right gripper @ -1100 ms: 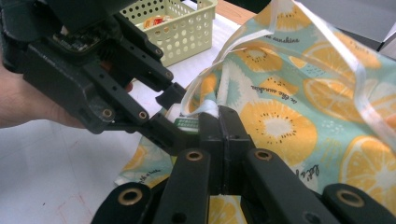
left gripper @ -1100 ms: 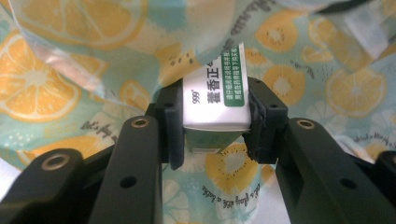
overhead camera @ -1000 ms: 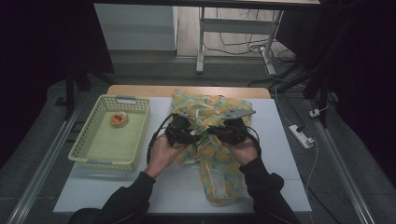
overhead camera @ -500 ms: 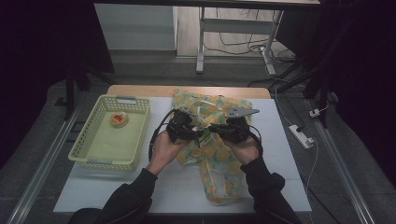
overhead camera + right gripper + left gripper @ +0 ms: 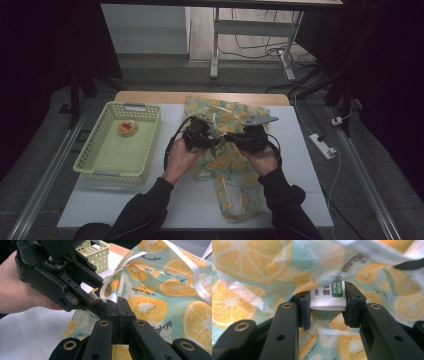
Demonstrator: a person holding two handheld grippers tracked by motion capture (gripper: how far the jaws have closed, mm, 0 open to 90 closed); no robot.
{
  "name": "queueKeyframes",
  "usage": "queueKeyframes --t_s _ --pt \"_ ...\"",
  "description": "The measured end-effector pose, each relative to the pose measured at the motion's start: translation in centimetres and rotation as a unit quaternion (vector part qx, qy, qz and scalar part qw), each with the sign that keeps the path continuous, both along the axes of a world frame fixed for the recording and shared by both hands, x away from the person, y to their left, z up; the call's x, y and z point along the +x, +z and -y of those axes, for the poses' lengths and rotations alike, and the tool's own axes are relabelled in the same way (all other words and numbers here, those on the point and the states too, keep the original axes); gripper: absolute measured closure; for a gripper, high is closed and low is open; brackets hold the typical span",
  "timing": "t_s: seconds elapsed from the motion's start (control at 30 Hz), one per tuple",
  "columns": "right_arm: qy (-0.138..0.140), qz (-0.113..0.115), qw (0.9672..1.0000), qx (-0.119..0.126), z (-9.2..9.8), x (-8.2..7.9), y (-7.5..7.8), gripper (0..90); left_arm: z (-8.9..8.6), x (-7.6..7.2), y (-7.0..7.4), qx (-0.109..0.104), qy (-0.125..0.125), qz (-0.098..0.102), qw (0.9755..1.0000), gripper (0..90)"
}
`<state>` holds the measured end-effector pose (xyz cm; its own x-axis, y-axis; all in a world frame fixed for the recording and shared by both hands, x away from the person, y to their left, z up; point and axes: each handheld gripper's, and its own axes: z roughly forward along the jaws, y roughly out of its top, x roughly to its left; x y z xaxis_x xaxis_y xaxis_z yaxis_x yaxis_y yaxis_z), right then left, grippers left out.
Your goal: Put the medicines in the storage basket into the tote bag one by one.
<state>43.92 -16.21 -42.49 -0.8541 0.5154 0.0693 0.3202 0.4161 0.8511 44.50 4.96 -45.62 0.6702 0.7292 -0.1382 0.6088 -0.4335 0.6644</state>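
At the desk's middle, the left gripper (image 5: pixel 325 311) clamps a white box (image 5: pixel 327 299) inside the orange-print bag (image 5: pixel 230 165), while the right gripper (image 5: pixel 117 307) pinches the bag's rim, a basket (image 5: pixel 102 167) lying near the left edge.

The bag (image 5: pixel 225 165) is pale teal printed with orange and yellow citrus slices; the box (image 5: pixel 327 298) is white with a green label; the tongs (image 5: pixel 117 312) are black, the basket (image 5: pixel 100 165) pale yellow-green, the counter (image 5: pixel 190 210) white

"999" on white box (image 5: pixel 327 299), "the sunshine" on bag (image 5: pixel 160 287)
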Motion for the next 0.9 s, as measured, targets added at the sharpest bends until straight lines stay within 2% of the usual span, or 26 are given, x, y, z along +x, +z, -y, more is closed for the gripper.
queueKeyframes --t_s 0.2,0.33,0.53,0.7,0.83,0.9 --pt "-0.003 -0.001 1.0000 -0.001 0.0 0.1 -0.1 89.7 -0.6 0.5 -0.5 0.009 0.014 0.000 0.9999 62.2" --pt "-0.004 -0.002 1.0000 -0.004 -0.1 0.1 -0.2 89.7 -0.7 1.0 -0.9 0.024 0.022 -0.001 0.9995 62.1" --pt "-0.007 -0.003 1.0000 -0.002 0.0 0.2 -0.3 89.7 -0.9 1.1 -1.1 0.025 0.020 0.001 0.9995 60.7" --pt "-0.011 -0.004 0.9999 -0.001 0.1 0.3 -0.3 89.6 -0.7 0.6 -1.0 0.027 0.012 0.005 0.9995 52.0" --pt "-0.011 -0.004 0.9999 -0.001 0.2 0.3 -0.2 89.6 -0.7 -0.2 -0.5 0.025 0.006 0.008 0.9996 43.5" --pt "-0.012 -0.004 0.9999 0.000 0.2 0.3 -0.2 89.5 -0.8 -0.7 -0.2 0.030 0.002 0.010 0.9995 39.5"
